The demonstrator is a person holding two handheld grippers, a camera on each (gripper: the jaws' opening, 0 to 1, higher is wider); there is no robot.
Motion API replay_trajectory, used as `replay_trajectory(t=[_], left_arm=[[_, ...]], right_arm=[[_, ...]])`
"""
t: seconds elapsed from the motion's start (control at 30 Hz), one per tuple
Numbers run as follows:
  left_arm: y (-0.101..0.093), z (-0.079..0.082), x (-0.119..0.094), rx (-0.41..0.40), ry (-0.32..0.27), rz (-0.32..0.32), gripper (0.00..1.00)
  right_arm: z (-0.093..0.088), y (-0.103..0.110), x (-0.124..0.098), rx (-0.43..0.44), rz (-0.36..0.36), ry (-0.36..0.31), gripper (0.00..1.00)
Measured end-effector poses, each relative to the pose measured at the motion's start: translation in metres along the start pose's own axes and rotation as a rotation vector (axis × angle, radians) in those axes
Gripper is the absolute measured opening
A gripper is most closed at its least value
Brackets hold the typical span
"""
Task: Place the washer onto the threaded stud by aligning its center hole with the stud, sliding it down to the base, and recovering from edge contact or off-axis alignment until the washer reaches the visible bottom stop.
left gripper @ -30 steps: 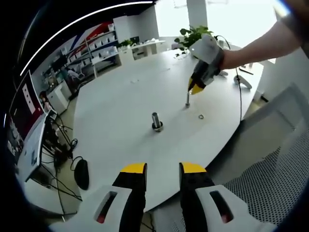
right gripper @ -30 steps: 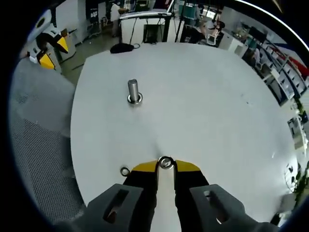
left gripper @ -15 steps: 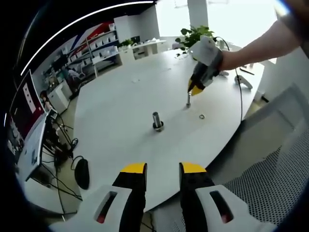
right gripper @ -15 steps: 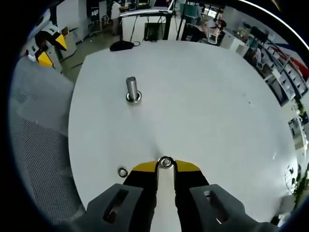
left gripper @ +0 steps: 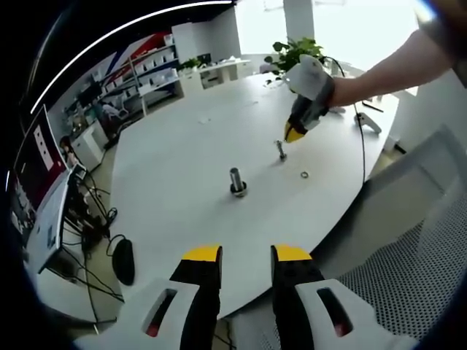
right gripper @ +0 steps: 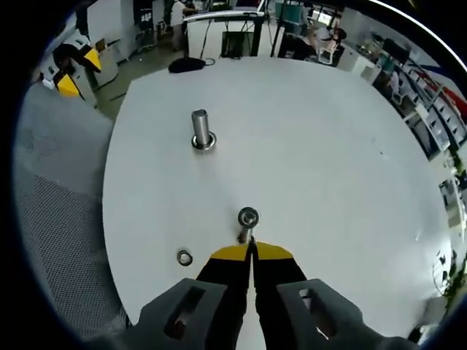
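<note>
My right gripper (right gripper: 249, 249) reaches out over the white round table (right gripper: 328, 146), its yellow-tipped jaws pressed together with almost no gap; whether they pinch the foot of the small stud is hard to tell. Just past the tips stands a thin threaded stud (right gripper: 247, 221) with a ring-like top, perhaps a washer, though it is too small to be sure. A loose washer (right gripper: 184, 257) lies flat on the table to the left of the jaws. Farther off stands a thicker metal post (right gripper: 201, 131) on a round base.

In the left gripper view, my right arm (left gripper: 398, 62) comes in from the upper right, its far end cut off by the edge. My left gripper (left gripper: 246, 257) is held low near the table edge, jaws slightly apart and holding nothing. A mesh chair back (left gripper: 408, 262) sits to its right
</note>
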State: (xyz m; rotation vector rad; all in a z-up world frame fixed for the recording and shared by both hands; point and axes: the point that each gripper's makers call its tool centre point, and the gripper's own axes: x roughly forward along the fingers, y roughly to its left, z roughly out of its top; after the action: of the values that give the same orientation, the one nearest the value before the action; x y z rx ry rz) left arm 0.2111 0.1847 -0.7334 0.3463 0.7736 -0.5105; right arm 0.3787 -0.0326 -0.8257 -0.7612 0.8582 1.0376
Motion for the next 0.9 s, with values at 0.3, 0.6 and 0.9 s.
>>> replay_trajectory(t=[0.3,0.6,0.9], left_arm=[[0.000,-0.001,0.000,0.005,0.005,0.001,0.25],[-0.001,-0.002,0.001,0.001,0.009,-0.004,0.25],[-0.001,-0.001,0.001,0.001,0.005,-0.006,0.24]], right_arm=[[-0.003,0.007,0.005,0.026,0.017,-0.004,0.06],[0.004,0.007,0.008,0.031,0.018,-0.014,0.08],[0.006,0.007,0.009,0.030,0.017,-0.008,0.09]])
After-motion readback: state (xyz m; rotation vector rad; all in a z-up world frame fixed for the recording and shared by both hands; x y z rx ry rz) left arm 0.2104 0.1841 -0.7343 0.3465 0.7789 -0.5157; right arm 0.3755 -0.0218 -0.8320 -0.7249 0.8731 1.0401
